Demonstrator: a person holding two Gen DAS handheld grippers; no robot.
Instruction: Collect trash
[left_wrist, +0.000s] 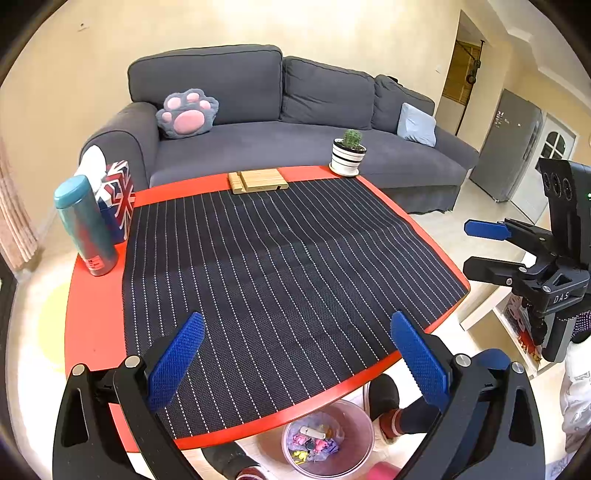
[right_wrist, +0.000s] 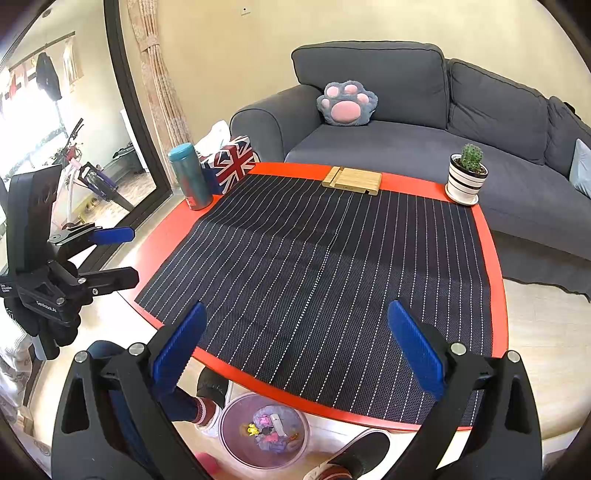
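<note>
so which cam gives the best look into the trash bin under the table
The left wrist view: the trash bin sits between the gripper fingers with its colourful scraps lit and distinct. The right wrist view also shows the bin fully, but its contents look darker and fewer are distinguishable.

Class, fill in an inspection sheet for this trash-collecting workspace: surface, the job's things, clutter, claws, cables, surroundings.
Surface: red table under a striped black mat; no loose trash seen on it.
Job's things: pink bin on the floor beside the table's near edge, colourful scraps inside.
Clutter: teal bottle, flag-print box, wooden stand, potted cactus, all along the table's edges.
Claws: left claw open, empty; right claw open, empty.
Cables: nothing seen.
Surroundings: grey sofa, paw cushion, person's shoes by the bin.
</note>
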